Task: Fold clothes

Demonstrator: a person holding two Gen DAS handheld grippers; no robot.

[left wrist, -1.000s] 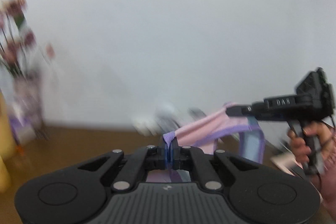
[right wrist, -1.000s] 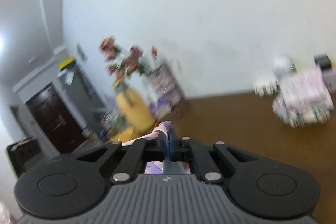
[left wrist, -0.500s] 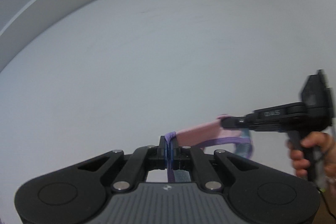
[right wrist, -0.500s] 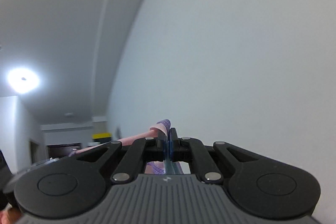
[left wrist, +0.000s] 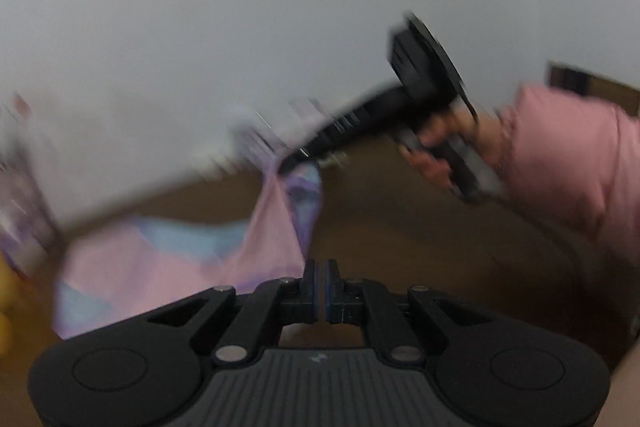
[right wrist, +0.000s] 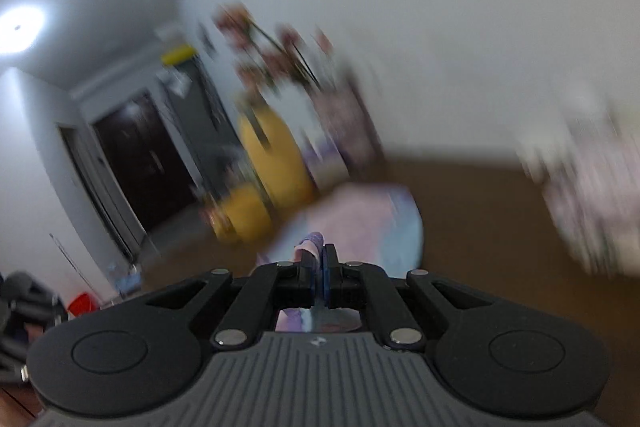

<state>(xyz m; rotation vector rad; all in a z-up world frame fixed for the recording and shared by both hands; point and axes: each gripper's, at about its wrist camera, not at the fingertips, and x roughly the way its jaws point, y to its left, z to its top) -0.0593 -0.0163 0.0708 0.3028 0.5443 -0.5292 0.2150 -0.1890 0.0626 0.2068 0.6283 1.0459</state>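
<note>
Left gripper (left wrist: 319, 277) with jaws pressed together; whether any cloth sits between the pads cannot be told through the blur. Just beyond and to the left, a pink, pale-blue and lilac garment (left wrist: 168, 263), spread out over the brown table (left wrist: 420, 227), its near edge meeting the left finger linkage. From there, rising far and right as a narrowing strip to the right gripper (left wrist: 288, 163), clamped on the garment's lilac corner. Behind that tool, a hand (left wrist: 440, 147) round the grip and a pink sleeve (left wrist: 568, 163) at the right edge.

In the right wrist view, right gripper (right wrist: 319, 267) closed on a fold of lilac-edged cloth, the rest of the garment (right wrist: 360, 219) draped ahead over the brown surface. Open brown surface to the right of the cloth. Far left, a yellow shape (right wrist: 272, 155) with blurred flowers (right wrist: 272, 55) above, close to the cloth's far edge. Far right, a smeared pale heap (right wrist: 588, 211). Plain white wall (left wrist: 240, 27) beyond.
</note>
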